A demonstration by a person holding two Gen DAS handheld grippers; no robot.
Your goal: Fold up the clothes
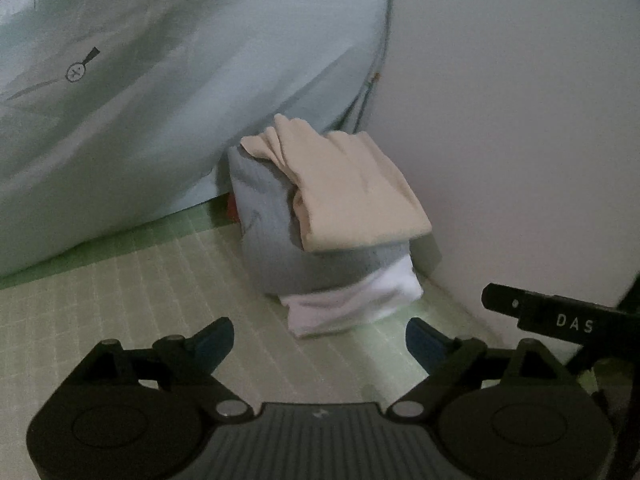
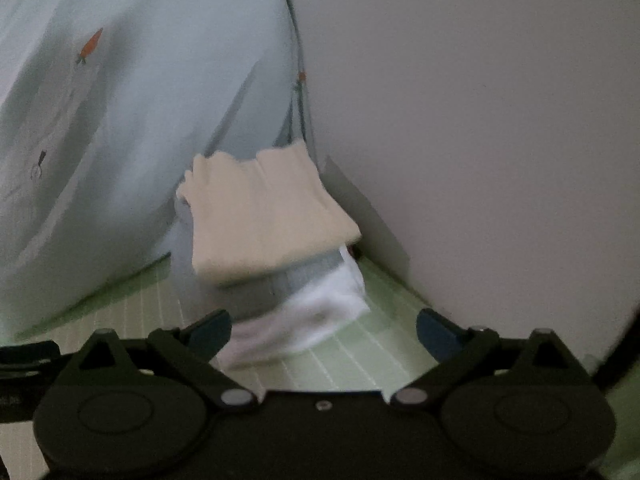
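**Both tools released, clothes stacked in corner**

Left tool [image 1: 320,340]: jaws spread wide, nothing between them, blue pads clear of the cloth. Right tool [image 2: 324,334]: likewise spread wide and empty; its near-left finger overlaps the white garment in view, contact cannot be told. A black part of the right tool, marked "DAS", shows at the right edge of the left wrist view.

Just ahead of both tools sits the stack of folded clothes [image 1: 332,240] on a green checked mat [image 1: 120,300]: white garment [image 1: 352,304] at bottom, grey garment [image 1: 276,248] in the middle, beige garment [image 1: 348,192] on top. The stack stands between a pale blue quilt [image 1: 160,100] with small prints and the wall [image 1: 520,120], touching the quilt.
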